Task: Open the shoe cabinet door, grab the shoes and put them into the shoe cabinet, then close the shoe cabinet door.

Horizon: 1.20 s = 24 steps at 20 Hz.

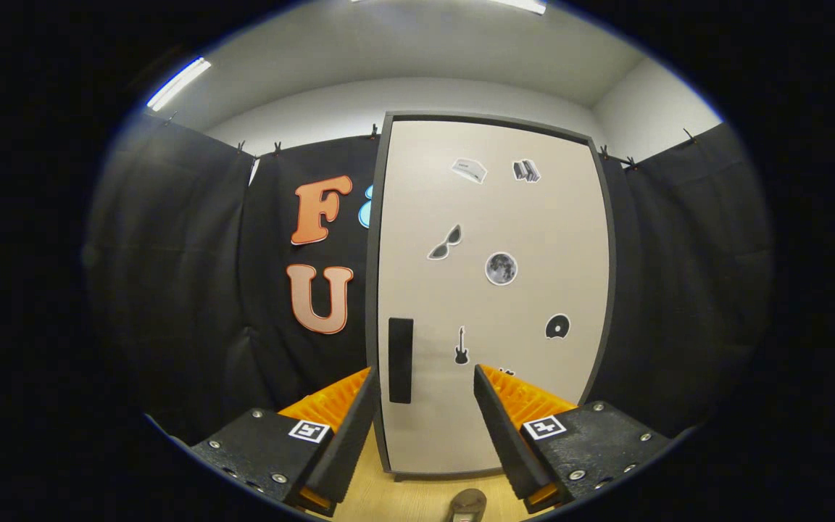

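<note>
Gripper (425, 406) spread, empty, aimed at dark handle (401, 360) on closed cabinet door (490, 290) just ahead. Shoe (467, 504) on floor (417, 496) near, between fingers. Best: straddle handle squarely, pinch, then pull.

Black cloth walls (171, 254), white ceiling (403, 51) — tube lights (178, 83), pale wood floor (417, 500)

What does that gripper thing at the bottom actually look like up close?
The gripper has two wedge-shaped fingers with ribbed sides. Each sits on a black textured block fixed with silver screws and bears a small square black-and-white marker. The fingers stand apart.
</note>
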Each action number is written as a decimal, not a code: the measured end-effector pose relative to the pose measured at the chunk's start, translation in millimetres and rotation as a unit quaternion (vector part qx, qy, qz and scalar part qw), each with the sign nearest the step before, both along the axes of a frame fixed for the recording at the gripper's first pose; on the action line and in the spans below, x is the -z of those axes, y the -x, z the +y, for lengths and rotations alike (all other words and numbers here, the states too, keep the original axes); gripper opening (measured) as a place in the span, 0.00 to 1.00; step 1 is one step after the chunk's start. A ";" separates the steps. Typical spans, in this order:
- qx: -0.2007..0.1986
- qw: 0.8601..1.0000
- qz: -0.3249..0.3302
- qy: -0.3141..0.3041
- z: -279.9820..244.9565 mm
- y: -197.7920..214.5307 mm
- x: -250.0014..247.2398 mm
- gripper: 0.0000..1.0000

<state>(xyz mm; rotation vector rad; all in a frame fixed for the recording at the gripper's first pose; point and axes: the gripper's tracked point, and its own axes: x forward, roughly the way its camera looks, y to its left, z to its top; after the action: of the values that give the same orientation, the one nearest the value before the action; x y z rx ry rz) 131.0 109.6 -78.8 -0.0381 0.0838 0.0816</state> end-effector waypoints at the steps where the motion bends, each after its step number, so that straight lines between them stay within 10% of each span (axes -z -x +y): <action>1: -0.002 1.000 0.003 -0.003 2.1 -8.7 4.3 0.81; 14: -0.004 0.998 0.048 -0.026 31.7 -108.6 63.3 0.77; 24: 0.002 0.999 0.034 0.002 45.5 -124.9 70.9 0.38</action>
<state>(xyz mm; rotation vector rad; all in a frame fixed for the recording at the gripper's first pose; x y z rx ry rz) 256.0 155.1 -149.8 -0.0397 0.1518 0.0789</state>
